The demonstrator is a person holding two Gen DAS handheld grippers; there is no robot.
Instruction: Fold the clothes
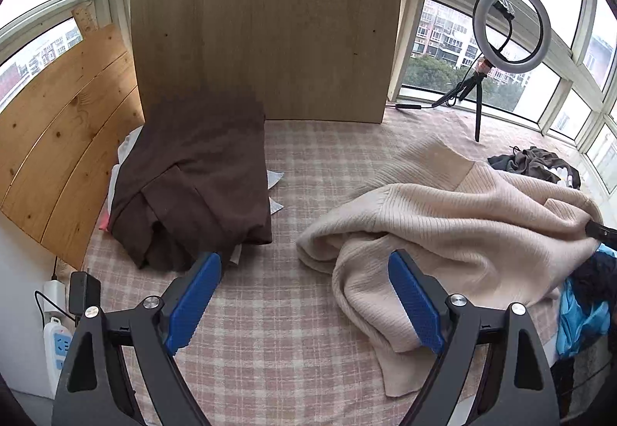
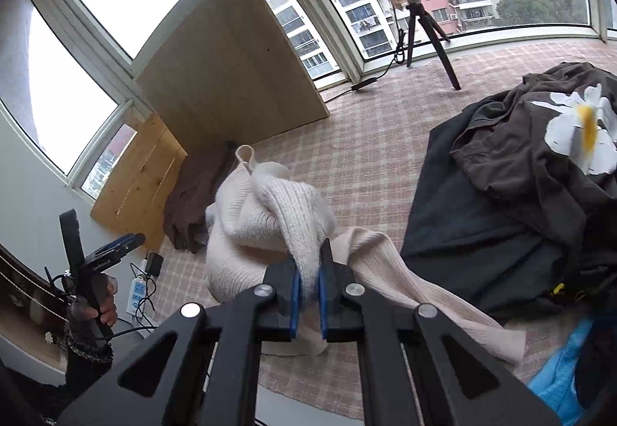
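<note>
A cream ribbed sweater (image 1: 455, 225) lies crumpled on the pink checked bedsheet (image 1: 270, 310). My left gripper (image 1: 304, 294) is open and empty above the sheet, its right finger by the sweater's near edge. My right gripper (image 2: 307, 279) is shut on a fold of the sweater (image 2: 270, 217) and lifts it off the sheet. The left gripper also shows in the right wrist view (image 2: 119, 244), held at the far left. A folded brown garment (image 1: 193, 179) sits on a stack at the left, also seen in the right wrist view (image 2: 193, 202).
A tall wooden board (image 1: 266, 24) and a pine headboard (image 1: 65, 125) stand behind. A ring light on a tripod (image 1: 509, 28) stands at the back right. A dark clothes pile with a daisy print (image 2: 540, 171) lies right. A power strip (image 1: 58, 345) hangs at the left edge.
</note>
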